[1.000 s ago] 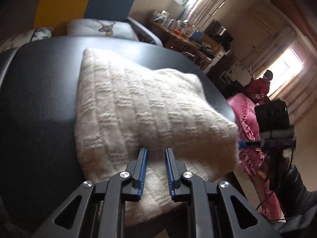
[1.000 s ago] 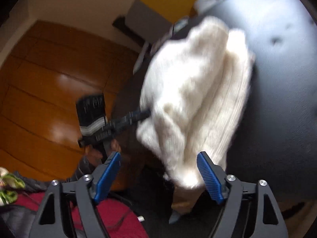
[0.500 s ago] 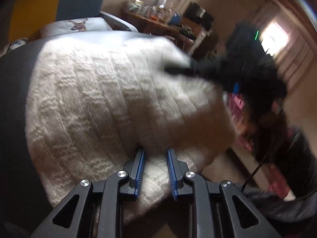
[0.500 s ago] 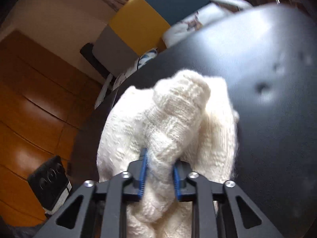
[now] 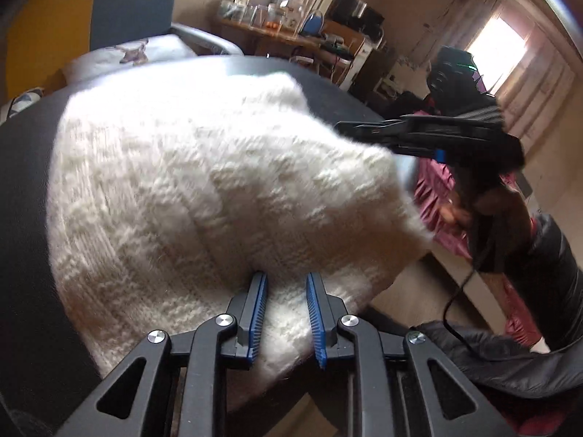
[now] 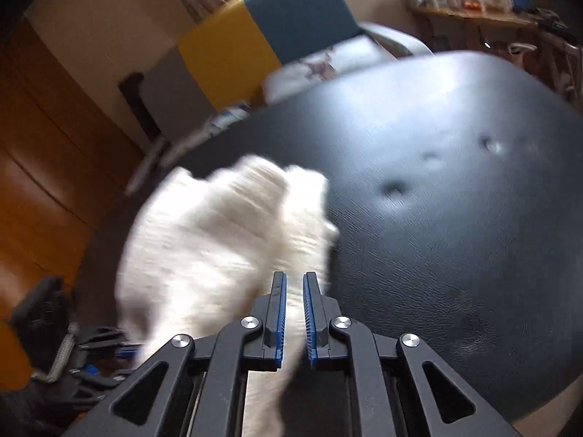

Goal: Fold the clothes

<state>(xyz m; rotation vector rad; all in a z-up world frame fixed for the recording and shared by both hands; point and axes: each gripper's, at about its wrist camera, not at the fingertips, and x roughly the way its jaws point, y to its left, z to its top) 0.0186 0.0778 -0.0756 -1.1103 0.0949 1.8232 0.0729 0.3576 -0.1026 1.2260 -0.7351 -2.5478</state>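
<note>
A white knitted sweater [image 5: 182, 182] lies folded on a black padded surface [image 5: 25, 182]. My left gripper [image 5: 284, 280] is shut on the sweater's near edge, with a thick fold of knit between its blue pads. In the left wrist view my right gripper [image 5: 349, 127] reaches in from the right at the sweater's far corner. In the right wrist view the right gripper [image 6: 294, 276] holds a strip of the sweater [image 6: 218, 236] between its pads while its jaws are opening slightly. The cloth there is blurred by motion and bunched over the edge of the surface [image 6: 455, 200].
A chair with a yellow and blue back [image 6: 262, 36] and a pale cushion [image 5: 124, 54] stands behind the surface. A cluttered desk [image 5: 291, 25] is further back. Pink cloth [image 5: 437, 189] and a dark jacket [image 5: 510, 346] lie to the right, wooden floor [image 6: 43, 182] to the left.
My right gripper went from wide open around the sweater's end to closed on it, then swung with it. The sweater bunched up. My left gripper kept its hold and shifted slightly.
</note>
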